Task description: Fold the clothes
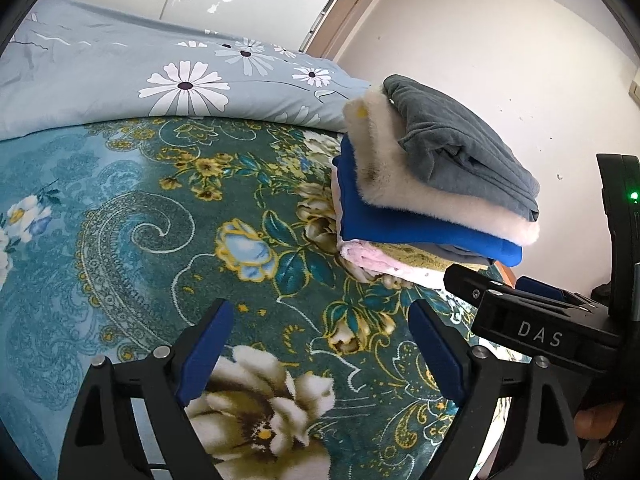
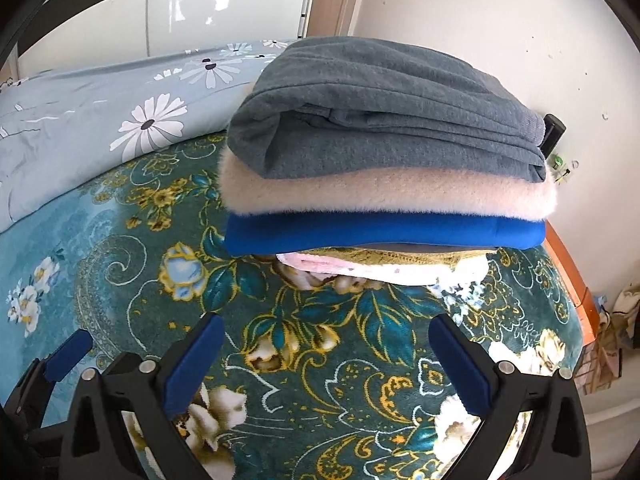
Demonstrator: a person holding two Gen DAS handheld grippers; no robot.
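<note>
- left gripper (image 1: 320,320), right gripper (image 2: 326,336): both released, nothing between fingers
- folded stack (image 2: 384,168) near bed's orange edge (image 2: 564,264)
- floral blanket (image 1: 140,220) bare leftward

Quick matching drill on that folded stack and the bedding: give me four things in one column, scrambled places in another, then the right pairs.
Things:
1. grey garment
2. cream fleece
3. blue garment
4. daisy-print quilt

Places:
A. directly under the grey one
B. behind the stack, along the far side of the bed
C. top of the stack
D. directly under the cream one

Pairs: 1-C, 2-A, 3-D, 4-B
</note>
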